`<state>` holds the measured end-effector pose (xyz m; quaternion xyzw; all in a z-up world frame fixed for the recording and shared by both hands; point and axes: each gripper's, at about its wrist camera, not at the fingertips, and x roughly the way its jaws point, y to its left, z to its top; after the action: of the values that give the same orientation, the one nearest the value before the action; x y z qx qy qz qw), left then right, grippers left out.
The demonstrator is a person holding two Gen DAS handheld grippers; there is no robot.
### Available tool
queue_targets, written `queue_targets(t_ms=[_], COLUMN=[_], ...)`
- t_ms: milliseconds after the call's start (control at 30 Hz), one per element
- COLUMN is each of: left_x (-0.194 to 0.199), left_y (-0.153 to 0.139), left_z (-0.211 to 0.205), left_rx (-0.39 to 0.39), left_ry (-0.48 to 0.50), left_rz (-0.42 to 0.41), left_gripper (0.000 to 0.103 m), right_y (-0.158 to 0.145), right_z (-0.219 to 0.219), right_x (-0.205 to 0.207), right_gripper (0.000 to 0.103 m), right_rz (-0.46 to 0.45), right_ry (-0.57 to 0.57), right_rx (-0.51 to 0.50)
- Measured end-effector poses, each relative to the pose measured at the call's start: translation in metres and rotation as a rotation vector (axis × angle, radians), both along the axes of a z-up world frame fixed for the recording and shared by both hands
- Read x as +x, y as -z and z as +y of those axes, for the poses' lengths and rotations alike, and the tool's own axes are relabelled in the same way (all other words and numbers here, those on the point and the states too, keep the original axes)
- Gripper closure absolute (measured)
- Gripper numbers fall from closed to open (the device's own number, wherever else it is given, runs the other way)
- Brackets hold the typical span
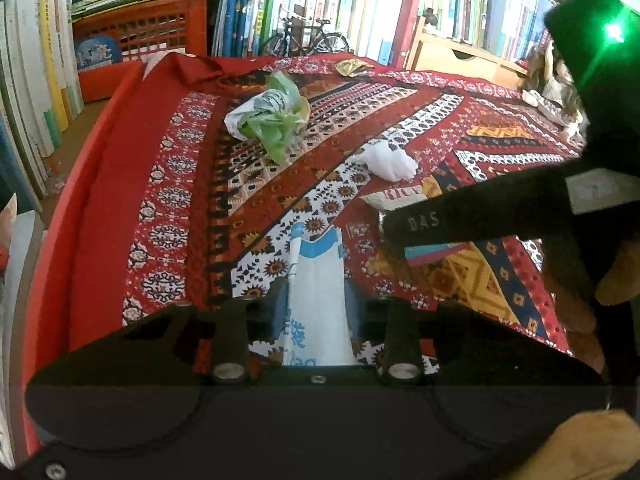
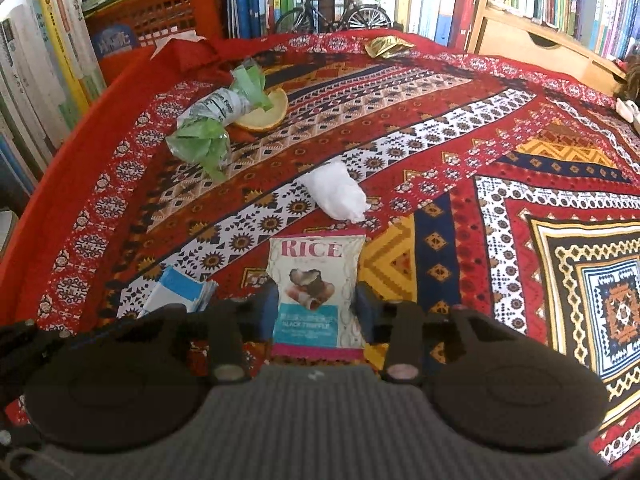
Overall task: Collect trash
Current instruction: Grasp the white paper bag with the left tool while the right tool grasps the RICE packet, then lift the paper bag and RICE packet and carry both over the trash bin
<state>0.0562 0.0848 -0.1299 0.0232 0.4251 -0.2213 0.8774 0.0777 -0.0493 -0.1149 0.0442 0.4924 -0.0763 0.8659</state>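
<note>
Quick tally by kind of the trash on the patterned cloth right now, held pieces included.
Printed snack packets: 2, the white RICE packet and the crumpled gold foil wrapper
Plastic bags: 2, the white-and-blue bag and the crumpled green-and-white bag
Crumpled white tissue: 1
Yellow fruit peel: 1
Total: 6
</note>
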Motion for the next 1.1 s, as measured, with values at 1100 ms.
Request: queue_targets(t_ms=[1100], left_x=[-0.044], left_y=[-0.059], left_z=[-0.009], left_rx=[-0.036], left_ry=[-0.039], left_rz=[-0.118], left_gripper=[0.077], right_y=[-0.058], right_z=[-0.021], right_x=[-0.097], right_gripper=[0.062], right_rz=[-0.123], right_ry=[0.062], right_rx=[0.002])
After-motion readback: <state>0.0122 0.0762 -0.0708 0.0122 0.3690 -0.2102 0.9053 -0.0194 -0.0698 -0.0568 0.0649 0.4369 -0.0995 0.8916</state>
